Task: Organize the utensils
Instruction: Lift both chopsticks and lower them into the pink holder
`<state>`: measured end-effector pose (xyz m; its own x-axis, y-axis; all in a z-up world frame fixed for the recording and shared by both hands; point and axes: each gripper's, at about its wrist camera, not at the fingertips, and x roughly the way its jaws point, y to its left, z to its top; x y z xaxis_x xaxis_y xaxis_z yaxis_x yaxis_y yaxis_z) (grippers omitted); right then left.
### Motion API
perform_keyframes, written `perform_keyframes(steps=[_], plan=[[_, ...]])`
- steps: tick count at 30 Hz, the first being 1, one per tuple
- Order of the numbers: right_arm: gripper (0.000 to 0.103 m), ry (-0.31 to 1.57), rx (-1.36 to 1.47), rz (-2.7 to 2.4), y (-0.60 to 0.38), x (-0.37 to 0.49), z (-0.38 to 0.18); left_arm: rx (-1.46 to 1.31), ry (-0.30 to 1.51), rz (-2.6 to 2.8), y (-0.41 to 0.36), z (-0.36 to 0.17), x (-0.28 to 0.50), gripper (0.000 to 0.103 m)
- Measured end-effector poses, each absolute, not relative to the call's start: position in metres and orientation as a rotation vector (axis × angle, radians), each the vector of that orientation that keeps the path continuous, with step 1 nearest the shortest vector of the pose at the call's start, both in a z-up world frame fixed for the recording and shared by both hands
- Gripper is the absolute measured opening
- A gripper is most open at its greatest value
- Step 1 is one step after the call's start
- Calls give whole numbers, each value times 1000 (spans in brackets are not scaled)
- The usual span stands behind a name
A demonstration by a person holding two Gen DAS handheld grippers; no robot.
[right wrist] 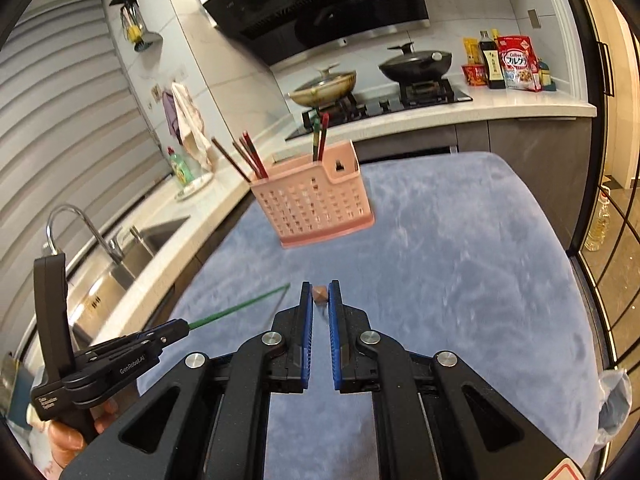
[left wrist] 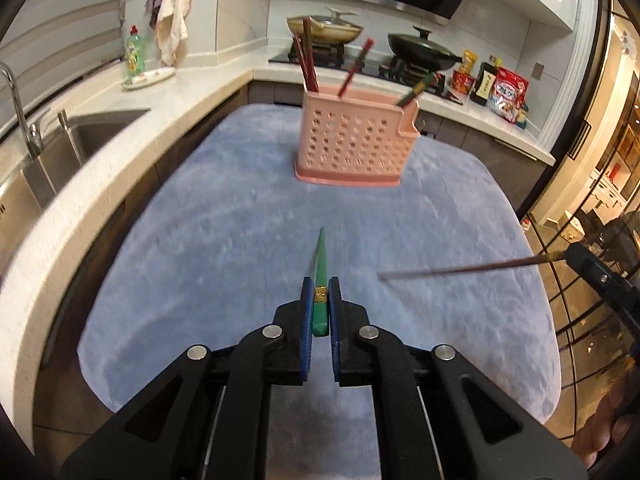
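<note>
A pink perforated utensil basket (left wrist: 352, 144) stands on the blue cloth, also in the right wrist view (right wrist: 316, 204); several red and green chopsticks lean in it. My left gripper (left wrist: 320, 284) is shut on a green chopstick (left wrist: 321, 258) that points toward the basket; it shows from the side in the right wrist view (right wrist: 236, 310). My right gripper (right wrist: 320, 286) is shut on a brown chopstick (right wrist: 320, 294), seen end-on; in the left wrist view the brown chopstick (left wrist: 460, 269) stretches in from the right above the cloth.
The blue cloth (left wrist: 240, 216) covers the table. A white counter with a steel sink (left wrist: 80, 140) and tap runs along the left. Behind the basket are a stove with two lidded pans (right wrist: 416, 64), bottles and food packets (right wrist: 516, 62). A glass door is on the right.
</note>
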<state>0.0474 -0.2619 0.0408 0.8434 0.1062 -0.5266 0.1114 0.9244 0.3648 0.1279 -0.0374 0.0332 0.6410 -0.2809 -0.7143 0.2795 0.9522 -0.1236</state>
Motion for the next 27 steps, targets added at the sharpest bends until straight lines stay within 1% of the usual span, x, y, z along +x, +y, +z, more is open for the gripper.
perform_keyframes(steps=[11, 17, 27], plan=[[7, 495, 393, 4, -279, 97, 84, -1, 725, -307, -40, 92, 187, 7], [7, 423, 397, 23, -285, 122, 119, -23, 669, -315, -38, 128, 212, 7], [7, 310, 401, 25, -298, 183, 177, -50, 502, -305, -45, 210, 256, 7]])
